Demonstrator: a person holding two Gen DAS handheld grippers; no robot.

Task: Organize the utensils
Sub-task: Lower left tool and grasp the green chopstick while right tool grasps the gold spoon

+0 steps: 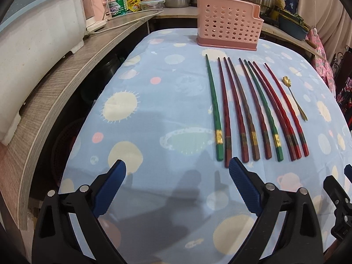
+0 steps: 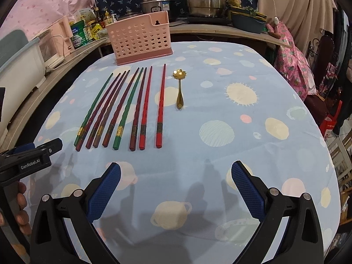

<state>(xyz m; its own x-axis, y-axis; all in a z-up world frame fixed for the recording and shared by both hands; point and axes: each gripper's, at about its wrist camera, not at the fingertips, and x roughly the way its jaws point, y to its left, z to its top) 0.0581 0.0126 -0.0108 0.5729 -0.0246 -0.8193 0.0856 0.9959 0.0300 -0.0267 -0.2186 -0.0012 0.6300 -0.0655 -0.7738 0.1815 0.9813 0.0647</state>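
A blue planet-print cloth covers the tabletop. At its far edge stands a pink perforated holder; its inside cannot be seen. Before it lie nine chopsticks, red, maroon and green, side by side. Just right lies a small gold flower-headed spoon. The left gripper and right gripper hover with fingers spread, empty.

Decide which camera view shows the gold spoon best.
The right wrist view: the spoon lies near the middle, flower bowl and handle plain. The left wrist view shows it small and slanted near the right edge.
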